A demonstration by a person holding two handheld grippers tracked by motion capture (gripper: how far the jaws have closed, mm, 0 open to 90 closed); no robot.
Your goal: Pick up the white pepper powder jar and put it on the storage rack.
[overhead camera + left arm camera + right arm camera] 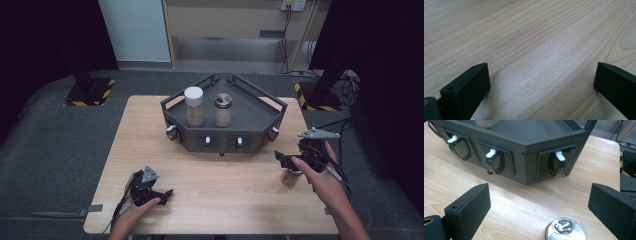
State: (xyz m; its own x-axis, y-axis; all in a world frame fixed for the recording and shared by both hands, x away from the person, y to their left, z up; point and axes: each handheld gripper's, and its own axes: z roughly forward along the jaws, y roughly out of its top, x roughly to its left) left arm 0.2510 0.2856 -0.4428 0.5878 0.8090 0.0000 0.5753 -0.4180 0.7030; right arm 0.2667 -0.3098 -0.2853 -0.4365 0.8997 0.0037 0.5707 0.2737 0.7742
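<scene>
Right gripper first, since that is the one at work: I see it at the lower right of the high view, its jaws standing wide apart over a small shaker jar and pressing on nothing. From the right gripper view, that jar's shiny metal cap sits at the bottom edge, right of centre, between the two black jaws but apart from both. I read the jar as upright on the wooden table, its long axis vertical and its cap pointing up toward the camera.

My left gripper rests low at the lower left of the high view. Its own view gives bare wood grain between two widely parted jaws, with nothing held.

Farther up the frame, at the centre of the table, stands a dark angular tray with a raised rail. Three white-tipped latches run along its front faces in the right gripper view; the rightmost latch is in the upper middle of that picture. On the tray, in the high view, a white-capped jar stands upright at left, and a metal-capped jar stands upright just beside it at right, the two apart.
</scene>
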